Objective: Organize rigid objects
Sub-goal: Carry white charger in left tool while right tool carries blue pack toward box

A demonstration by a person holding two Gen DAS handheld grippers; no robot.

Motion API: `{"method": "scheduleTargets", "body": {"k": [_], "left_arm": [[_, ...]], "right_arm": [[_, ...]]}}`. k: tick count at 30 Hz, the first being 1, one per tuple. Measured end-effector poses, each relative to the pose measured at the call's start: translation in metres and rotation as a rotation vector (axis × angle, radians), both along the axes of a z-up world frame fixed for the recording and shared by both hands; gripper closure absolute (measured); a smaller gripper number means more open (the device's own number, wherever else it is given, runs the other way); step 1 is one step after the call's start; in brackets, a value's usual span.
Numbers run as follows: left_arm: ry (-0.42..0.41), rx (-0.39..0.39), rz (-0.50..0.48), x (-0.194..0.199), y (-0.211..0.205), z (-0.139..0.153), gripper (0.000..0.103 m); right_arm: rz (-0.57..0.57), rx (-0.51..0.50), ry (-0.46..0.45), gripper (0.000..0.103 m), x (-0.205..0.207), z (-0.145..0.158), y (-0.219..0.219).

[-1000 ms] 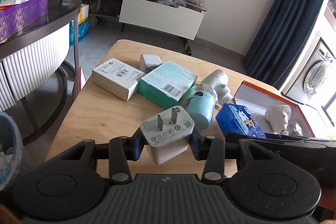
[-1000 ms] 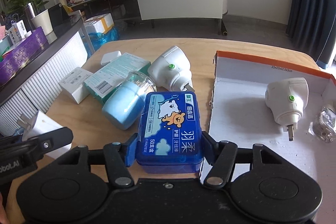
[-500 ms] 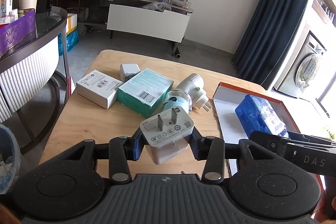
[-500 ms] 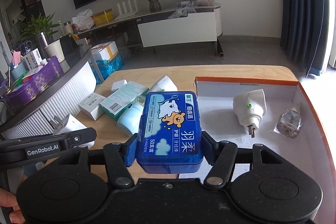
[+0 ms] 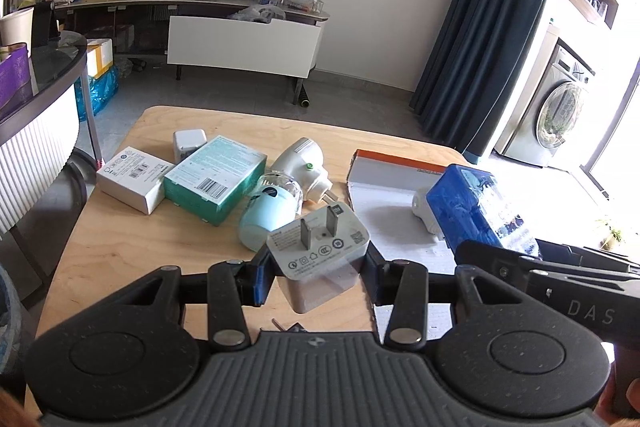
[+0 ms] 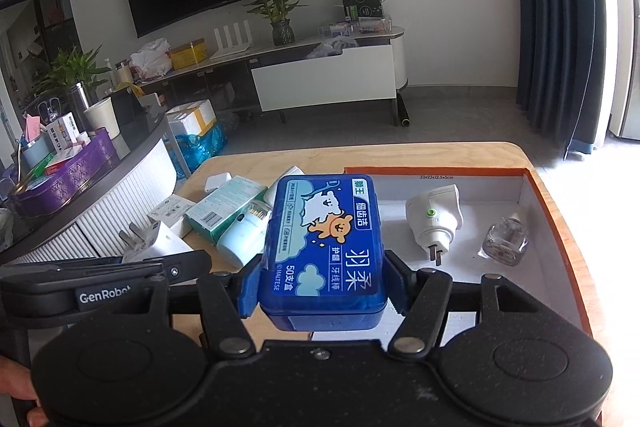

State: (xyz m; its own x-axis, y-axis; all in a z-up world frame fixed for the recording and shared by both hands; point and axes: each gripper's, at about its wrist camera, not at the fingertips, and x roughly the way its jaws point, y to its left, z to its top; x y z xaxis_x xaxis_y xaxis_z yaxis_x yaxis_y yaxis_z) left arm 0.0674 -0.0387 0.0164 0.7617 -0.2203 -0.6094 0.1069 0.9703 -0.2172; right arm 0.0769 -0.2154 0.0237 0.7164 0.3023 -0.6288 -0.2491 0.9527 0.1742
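Observation:
My left gripper [image 5: 316, 267] is shut on a white plug adapter [image 5: 320, 247], prongs up, held above the wooden table [image 5: 120, 247]. It also shows in the right wrist view [image 6: 156, 239]. My right gripper [image 6: 320, 287] is shut on a blue floss box [image 6: 324, 239], held above the left edge of an orange-rimmed cardboard tray [image 6: 560, 211]. The box also shows in the left wrist view [image 5: 476, 211]. In the tray lie a white plug-in device [image 6: 434, 217] and a small glass bottle [image 6: 504, 237].
On the table's left lie a white box [image 5: 132, 177], a teal box [image 5: 216, 177], a small white cube [image 5: 189, 143], a light-blue jar [image 5: 270, 217] and another white plug-in device [image 5: 300, 161]. A dark counter [image 6: 80, 195] stands left of the table.
Both grippers have risen and moved right with their loads. The blue box has gone from the table beside the tray to above the tray's left part.

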Motion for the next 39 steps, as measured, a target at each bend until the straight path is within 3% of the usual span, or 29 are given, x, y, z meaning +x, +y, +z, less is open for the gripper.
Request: {"method": "scheduleTargets", "body": {"k": [39], "left_arm": [[-0.001, 0.014, -0.197, 0.001, -0.08, -0.002, 0.059]], "right_arm": [[-0.182, 0.022, -0.038, 0.03, -0.028, 0.012, -0.077]]}}
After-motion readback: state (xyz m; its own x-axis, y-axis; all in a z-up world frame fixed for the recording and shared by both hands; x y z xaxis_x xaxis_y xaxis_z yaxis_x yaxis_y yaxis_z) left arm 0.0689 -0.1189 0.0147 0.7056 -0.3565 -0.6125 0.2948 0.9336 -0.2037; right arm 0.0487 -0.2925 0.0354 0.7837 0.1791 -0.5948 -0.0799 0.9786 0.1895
